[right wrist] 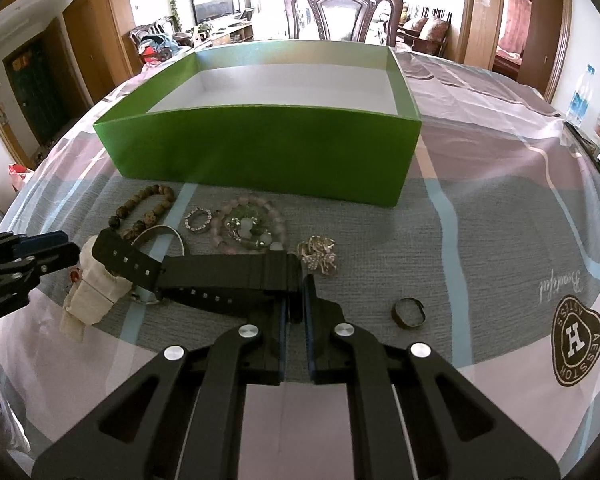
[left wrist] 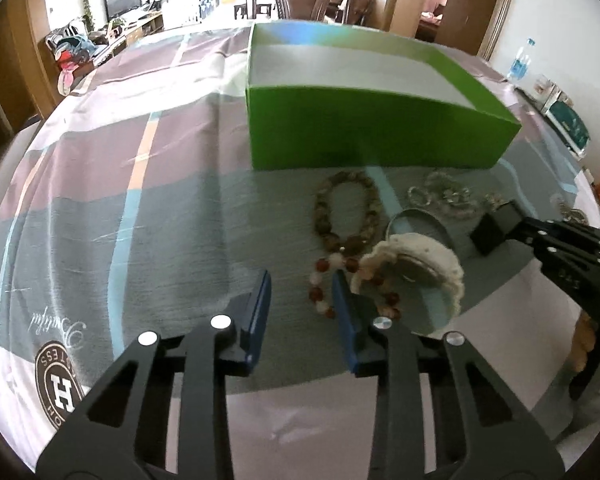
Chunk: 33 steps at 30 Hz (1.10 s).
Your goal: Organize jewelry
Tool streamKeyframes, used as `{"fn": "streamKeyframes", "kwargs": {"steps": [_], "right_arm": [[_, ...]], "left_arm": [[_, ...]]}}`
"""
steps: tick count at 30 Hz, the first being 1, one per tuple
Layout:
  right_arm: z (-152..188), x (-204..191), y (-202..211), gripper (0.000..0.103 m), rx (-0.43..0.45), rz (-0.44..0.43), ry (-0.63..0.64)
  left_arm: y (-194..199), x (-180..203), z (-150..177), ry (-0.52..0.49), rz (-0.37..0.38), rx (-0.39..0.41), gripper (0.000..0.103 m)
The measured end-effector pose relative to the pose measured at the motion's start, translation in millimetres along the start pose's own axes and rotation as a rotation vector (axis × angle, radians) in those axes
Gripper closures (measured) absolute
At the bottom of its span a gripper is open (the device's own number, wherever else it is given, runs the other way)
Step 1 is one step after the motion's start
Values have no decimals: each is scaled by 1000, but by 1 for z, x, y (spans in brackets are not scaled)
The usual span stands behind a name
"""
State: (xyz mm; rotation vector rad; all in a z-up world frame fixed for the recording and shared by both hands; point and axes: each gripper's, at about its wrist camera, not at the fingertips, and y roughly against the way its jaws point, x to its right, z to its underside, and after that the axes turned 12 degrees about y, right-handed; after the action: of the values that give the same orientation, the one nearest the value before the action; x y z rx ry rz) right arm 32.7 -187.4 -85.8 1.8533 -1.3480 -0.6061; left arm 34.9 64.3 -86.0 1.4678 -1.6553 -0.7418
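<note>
Nearest the lens, the right gripper is clenching a black watch by one end, its strap stretching left in front of the green box. Left of the watch, the left gripper is hovering with its jaws apart and nothing between them, beside a red-and-white bead bracelet. More bracelets and rings are lying on the tablecloth before the box.
</note>
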Motion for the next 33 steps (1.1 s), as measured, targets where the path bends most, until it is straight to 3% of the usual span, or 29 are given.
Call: {"fn": "streamKeyframes", "kwargs": {"steps": [6, 9, 10, 12, 18, 23, 28, 30, 31, 32, 33], "right_arm": [[0, 0, -2, 95, -8, -1, 0], [0, -1, -2, 95, -7, 1, 2], [0, -1, -2, 95, -7, 0, 1], [0, -1, -2, 95, -7, 0, 0], [0, -1, -2, 95, -7, -1, -1], [1, 2, 0, 95, 2, 9, -16], [2, 6, 14, 95, 50, -23, -22], [1, 3, 17, 83, 37, -30, 6], [2, 2, 18, 57, 32, -30, 11], [2, 3, 21, 40, 40, -34, 10], [4, 6, 25, 39, 48, -56, 4]], "left_arm": [[-13, 11, 1, -48, -23, -15, 73], [-17, 12, -1, -54, -30, -7, 93], [-18, 13, -1, -55, -28, -4, 94], [-17, 14, -2, -45, -14, -1, 95], [24, 17, -9, -29, 32, 114, 95], [51, 24, -13, -50, 22, 186, 95], [54, 23, -16, -36, 6, 198, 95], [53, 21, -16, -29, 1, 195, 95], [53, 20, -16, -27, 1, 192, 95], [52, 18, -16, -26, 1, 190, 95], [52, 17, -15, -24, 2, 189, 95]]}}
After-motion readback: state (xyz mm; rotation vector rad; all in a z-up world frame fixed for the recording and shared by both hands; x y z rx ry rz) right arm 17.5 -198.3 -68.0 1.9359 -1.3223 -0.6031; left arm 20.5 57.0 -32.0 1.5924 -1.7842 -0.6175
